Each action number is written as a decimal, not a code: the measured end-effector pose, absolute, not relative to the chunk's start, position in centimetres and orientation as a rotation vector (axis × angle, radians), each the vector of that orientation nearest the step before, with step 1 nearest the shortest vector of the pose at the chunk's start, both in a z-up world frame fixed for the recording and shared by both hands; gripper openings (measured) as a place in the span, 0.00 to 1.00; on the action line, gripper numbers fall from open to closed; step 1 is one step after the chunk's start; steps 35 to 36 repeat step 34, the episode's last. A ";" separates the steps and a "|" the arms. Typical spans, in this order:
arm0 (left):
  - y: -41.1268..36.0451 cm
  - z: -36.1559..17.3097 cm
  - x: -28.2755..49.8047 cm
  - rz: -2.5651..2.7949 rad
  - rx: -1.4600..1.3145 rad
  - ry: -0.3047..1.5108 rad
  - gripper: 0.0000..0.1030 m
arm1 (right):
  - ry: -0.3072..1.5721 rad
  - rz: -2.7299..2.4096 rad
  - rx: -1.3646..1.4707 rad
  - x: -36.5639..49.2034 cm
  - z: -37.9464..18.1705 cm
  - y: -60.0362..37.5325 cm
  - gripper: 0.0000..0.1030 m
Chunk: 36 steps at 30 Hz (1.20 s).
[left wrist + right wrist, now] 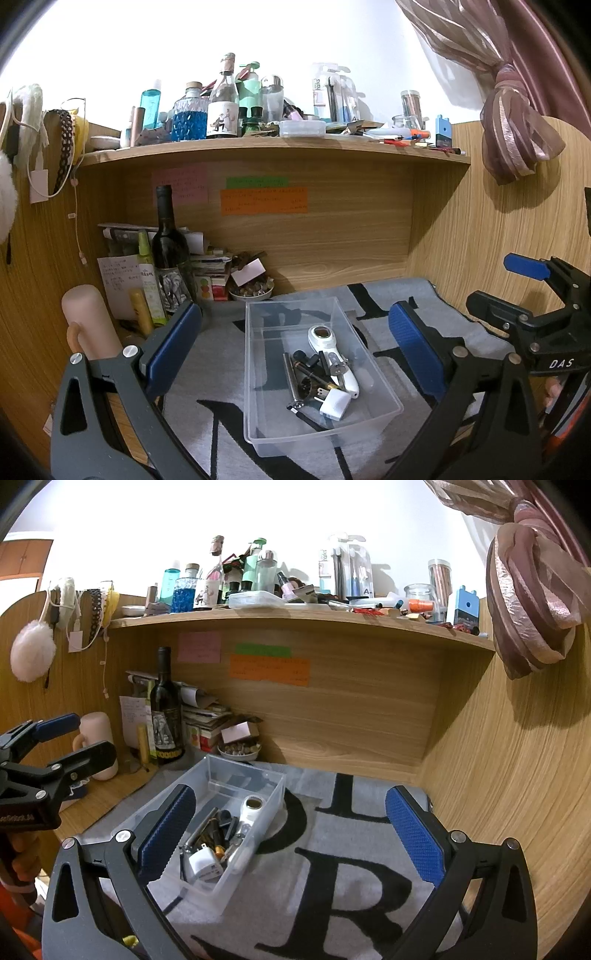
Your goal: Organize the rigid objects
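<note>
While both hand-held grippers, left (295, 347) and right (291, 830), gape wide and empty, the clear rectangular plastic bin (258, 369) sits at twelve o'clock, holding a white plastic plug adapter (335, 404).

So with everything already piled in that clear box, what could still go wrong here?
Two things, I would guess. The clear box is light and sits on a soft grey mat, so a nudge from the open left tongs or right tongs could slide or tip it. The white plug and white handheld device lie loosely heaped near one end and could spill. Also, the dark wine bottle stands close by; a wide swing might knock it.
</note>
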<state>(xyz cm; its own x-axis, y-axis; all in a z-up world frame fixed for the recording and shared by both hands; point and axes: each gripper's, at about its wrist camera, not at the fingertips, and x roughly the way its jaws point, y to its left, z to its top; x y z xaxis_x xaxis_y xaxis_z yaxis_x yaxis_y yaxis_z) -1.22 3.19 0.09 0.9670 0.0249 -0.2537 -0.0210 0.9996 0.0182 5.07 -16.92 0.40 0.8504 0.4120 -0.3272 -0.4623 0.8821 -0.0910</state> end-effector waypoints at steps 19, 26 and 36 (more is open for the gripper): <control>2.9 -0.1 -1.1 -0.012 -0.002 0.277 1.00 | 0.305 0.449 -0.155 4.8 0.6 -16.9 1.00; 3.1 -0.3 -1.0 -0.012 -0.017 0.284 1.00 | 0.309 0.448 -0.156 4.9 0.5 -16.9 1.00; 3.7 -0.5 -0.4 -0.011 -0.057 0.296 1.00 | 0.314 0.441 -0.152 4.8 0.5 -16.6 1.00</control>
